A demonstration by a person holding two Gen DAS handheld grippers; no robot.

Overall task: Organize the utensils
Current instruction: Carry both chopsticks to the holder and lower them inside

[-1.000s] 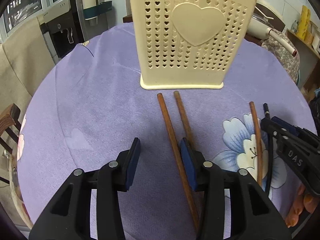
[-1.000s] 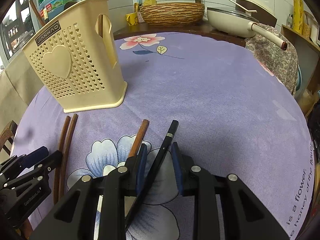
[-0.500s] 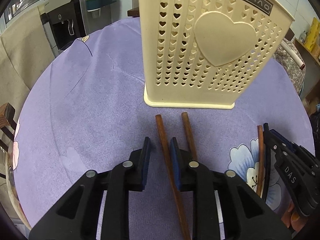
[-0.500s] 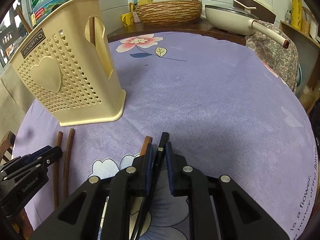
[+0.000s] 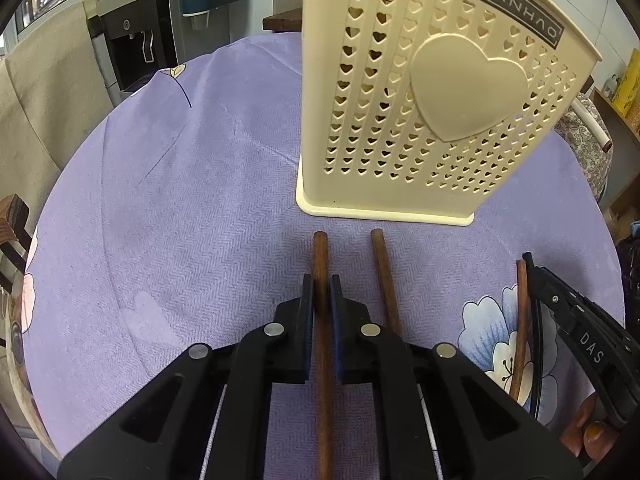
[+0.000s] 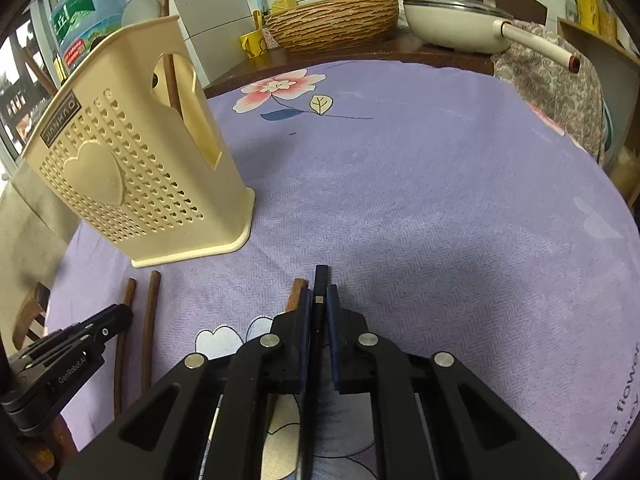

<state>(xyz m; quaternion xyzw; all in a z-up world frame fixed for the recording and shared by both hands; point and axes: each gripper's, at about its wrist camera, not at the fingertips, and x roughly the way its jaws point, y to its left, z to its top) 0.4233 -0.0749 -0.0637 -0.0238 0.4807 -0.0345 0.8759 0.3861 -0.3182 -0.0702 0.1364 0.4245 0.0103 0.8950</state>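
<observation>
Purple flowered cloth (image 5: 180, 208) covers a round table, with a kitchen counter, a basin and a pan at the far side. On the cloth stands a cream perforated utensil holder (image 5: 432, 112) with a raised heart on its face, far of both grippers and close to the chopstick tips. The left gripper (image 5: 320, 292) is clenched on a brown chopstick (image 5: 321, 256), which runs straight along the fingers, its far tip pointing at the holder's base just beyond; its twin, the second brown chopstick (image 5: 385, 272), lies loose on the cloth just to the right, nearly parallel. The right gripper (image 6: 319, 300) is clenched on a black chopstick (image 6: 321, 280), also lined up with the fingers, tip pointing far; another brown stick (image 6: 296, 294) lies just left of it, touching or nearly touching the left finger. From the right wrist view the holder (image 6: 132, 184) sits to the far left, with a tall side slot and a stick already standing inside. Both held sticks lie flat and lengthwise toward the holder, so the coming move probably turns on lifting and tipping each one upright over the open top; the left hand looks the nearer of the two.
</observation>
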